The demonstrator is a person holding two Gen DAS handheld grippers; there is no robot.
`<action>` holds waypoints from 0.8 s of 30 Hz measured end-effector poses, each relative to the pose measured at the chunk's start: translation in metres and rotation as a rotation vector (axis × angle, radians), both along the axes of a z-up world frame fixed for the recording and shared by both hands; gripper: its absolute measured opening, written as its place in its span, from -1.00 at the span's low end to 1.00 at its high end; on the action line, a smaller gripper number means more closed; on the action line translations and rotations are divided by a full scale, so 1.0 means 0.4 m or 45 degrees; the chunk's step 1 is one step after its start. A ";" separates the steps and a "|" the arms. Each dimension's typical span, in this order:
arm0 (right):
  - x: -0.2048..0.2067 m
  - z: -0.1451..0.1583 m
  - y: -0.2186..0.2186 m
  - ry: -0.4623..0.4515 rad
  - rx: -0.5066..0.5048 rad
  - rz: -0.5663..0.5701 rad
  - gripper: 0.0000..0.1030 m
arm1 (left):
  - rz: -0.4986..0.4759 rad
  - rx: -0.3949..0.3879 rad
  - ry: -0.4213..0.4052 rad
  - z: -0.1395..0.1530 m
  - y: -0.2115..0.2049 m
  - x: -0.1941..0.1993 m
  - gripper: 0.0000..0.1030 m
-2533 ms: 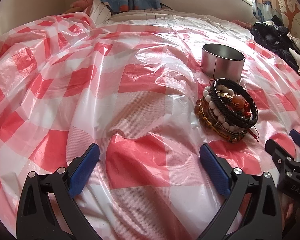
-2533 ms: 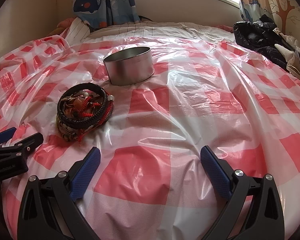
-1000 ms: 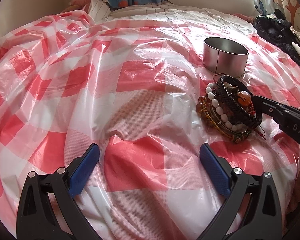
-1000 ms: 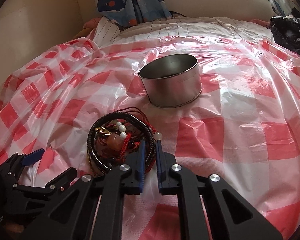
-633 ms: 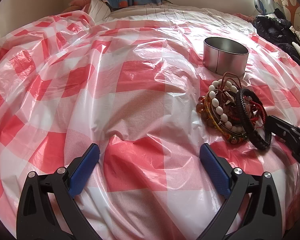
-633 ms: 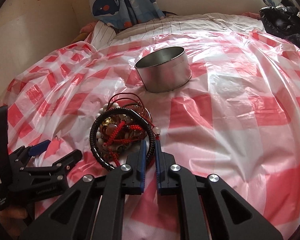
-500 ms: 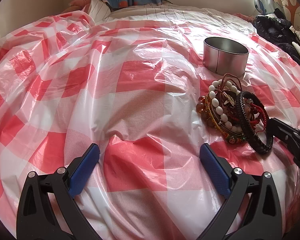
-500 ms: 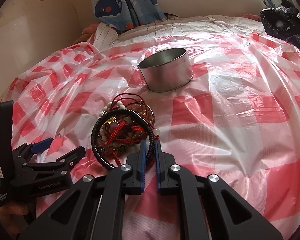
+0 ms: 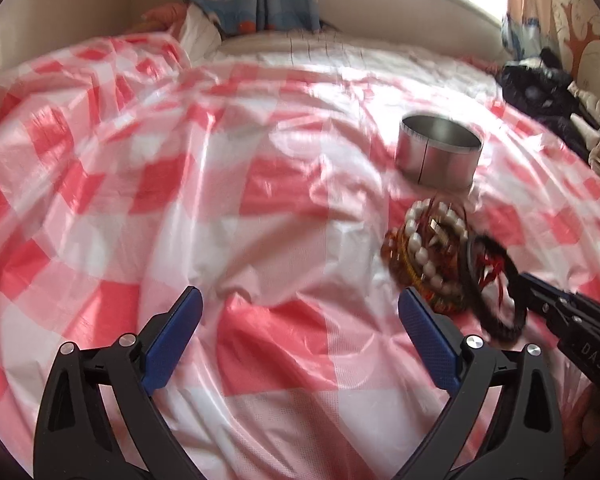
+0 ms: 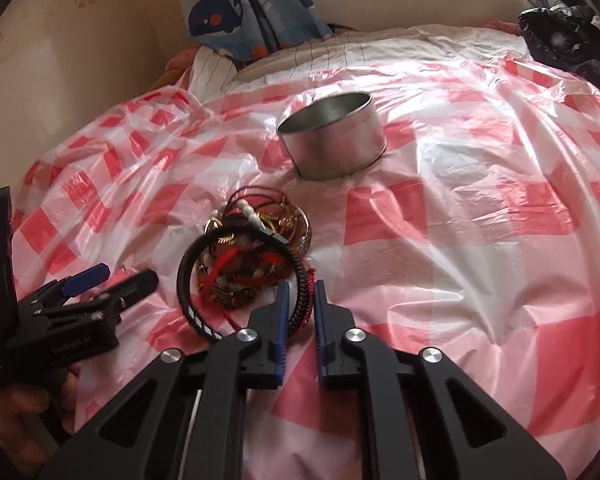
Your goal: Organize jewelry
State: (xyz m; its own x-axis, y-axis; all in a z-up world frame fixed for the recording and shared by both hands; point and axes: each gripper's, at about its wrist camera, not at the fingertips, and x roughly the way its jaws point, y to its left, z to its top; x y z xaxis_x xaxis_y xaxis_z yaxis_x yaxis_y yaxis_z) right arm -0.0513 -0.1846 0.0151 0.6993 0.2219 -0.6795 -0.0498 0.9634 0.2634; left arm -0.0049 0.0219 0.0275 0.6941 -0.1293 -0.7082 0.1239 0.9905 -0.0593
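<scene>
A pile of bracelets (image 9: 428, 256) lies on the red-and-white checked plastic sheet, just in front of a round metal tin (image 9: 438, 156). My right gripper (image 10: 300, 294) is shut on a black braided bracelet (image 10: 188, 280) with a red cord tangled in it, and holds it tilted up off the pile (image 10: 256, 224). The held bracelet also shows in the left wrist view (image 9: 494, 284), pinched by the right gripper (image 9: 526, 284). My left gripper (image 9: 300, 328) is open and empty, low over the sheet, left of the pile. The tin (image 10: 332, 140) stands open and looks empty.
The checked sheet (image 9: 180, 200) covers a bed and is wrinkled. Dark clothes (image 9: 540, 88) lie at the far right. A whale-print curtain (image 10: 244, 12) and a wall stand behind the bed. The left gripper also shows in the right wrist view (image 10: 100, 284).
My right gripper swung to the pile, shut on the black bracelet and has lifted it up and back off the pile. The left gripper stayed open, shifting slightly.
</scene>
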 end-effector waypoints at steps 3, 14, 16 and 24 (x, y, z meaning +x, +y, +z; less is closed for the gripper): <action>-0.022 0.029 -0.017 -0.049 -0.013 -0.040 -0.81 | -0.068 -0.008 -0.053 0.030 -0.011 0.005 0.83; -0.014 0.025 -0.119 -0.038 0.017 -0.243 -0.80 | -0.510 0.233 -0.111 0.088 -0.206 0.107 0.73; -0.009 0.016 -0.129 -0.017 0.036 -0.255 -0.80 | -0.600 0.270 -0.079 0.072 -0.234 0.130 0.62; 0.021 -0.010 -0.085 0.053 -0.090 -0.200 -0.16 | -0.751 0.207 0.019 0.019 -0.259 0.139 -0.97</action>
State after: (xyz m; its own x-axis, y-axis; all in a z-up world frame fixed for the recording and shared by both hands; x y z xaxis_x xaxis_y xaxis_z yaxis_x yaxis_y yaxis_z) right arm -0.0430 -0.2187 0.0113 0.6924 0.0625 -0.7188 0.1128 0.9746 0.1934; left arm 0.0506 -0.0816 0.0349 0.5280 -0.3785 -0.7602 0.6549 0.7514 0.0808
